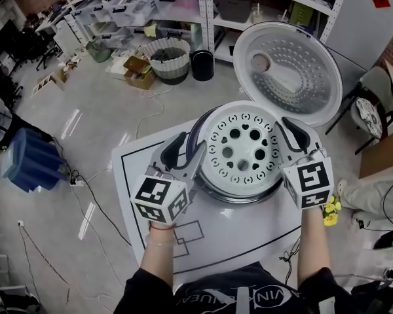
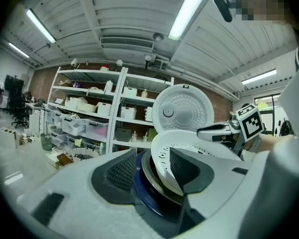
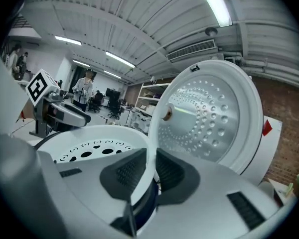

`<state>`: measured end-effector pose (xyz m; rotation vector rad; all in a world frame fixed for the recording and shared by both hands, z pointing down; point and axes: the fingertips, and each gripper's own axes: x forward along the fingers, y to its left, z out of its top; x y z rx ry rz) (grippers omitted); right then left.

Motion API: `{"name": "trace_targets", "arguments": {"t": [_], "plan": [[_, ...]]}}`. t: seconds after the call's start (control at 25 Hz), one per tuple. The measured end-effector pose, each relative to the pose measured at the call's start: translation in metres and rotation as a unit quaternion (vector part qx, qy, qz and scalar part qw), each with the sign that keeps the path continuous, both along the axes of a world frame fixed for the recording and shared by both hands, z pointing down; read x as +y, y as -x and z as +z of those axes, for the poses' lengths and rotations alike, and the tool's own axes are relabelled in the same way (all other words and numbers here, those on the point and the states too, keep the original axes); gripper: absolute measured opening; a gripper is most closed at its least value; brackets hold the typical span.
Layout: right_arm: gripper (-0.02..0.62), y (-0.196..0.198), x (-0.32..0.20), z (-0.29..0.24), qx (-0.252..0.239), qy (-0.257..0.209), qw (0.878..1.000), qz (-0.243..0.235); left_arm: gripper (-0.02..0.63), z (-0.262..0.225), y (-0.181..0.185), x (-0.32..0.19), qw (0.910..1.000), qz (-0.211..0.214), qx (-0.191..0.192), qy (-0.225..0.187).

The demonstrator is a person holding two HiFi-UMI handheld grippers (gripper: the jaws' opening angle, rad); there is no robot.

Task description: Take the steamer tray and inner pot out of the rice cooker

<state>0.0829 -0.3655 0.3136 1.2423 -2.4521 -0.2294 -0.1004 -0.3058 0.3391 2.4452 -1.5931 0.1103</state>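
The rice cooker (image 1: pixel 198 136) stands on the table with its lid (image 1: pixel 287 70) swung up behind it. The white perforated steamer tray (image 1: pixel 242 150) sits tilted in the metal inner pot (image 1: pixel 217 192), with its right side raised. My right gripper (image 1: pixel 287 131) is shut on the tray's right rim (image 3: pixel 150 148), one pad on each side. My left gripper (image 1: pixel 188 148) is at the cooker's left side. Its jaws stand wide apart around the tray's edge (image 2: pixel 162 158) and the inner pot's rim (image 2: pixel 152 180), and the pads do not press on either.
The cooker sits on a white mat (image 1: pixel 249 241) with black lines. A yellow item (image 1: pixel 329 212) lies at the table's right edge. On the floor are a blue crate (image 1: pixel 27 162), cables and baskets (image 1: pixel 168 59), with shelves behind.
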Motion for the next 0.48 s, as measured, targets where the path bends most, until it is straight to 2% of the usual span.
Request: {"name": "trace_targets", "arguments": {"t": [0.2,0.32,0.48], "plan": [[0.058,-0.003,0.007,-0.011,-0.034,-0.022,0.999,-0.01,0.184,0.01,-0.018,-0.013,0.998,0.035,-0.045,0.029],[0.058,0.001,0.009,-0.017,-0.063,-0.022,0.998,-0.018,0.184,0.017,-0.015,-0.019,0.9969,0.03,-0.055,0.048],[0.058,-0.002,0.013,-0.019,-0.091,-0.021,0.995,-0.023,0.139,0.018,-0.021,-0.017,0.9956,0.026,-0.08,0.041]]}}
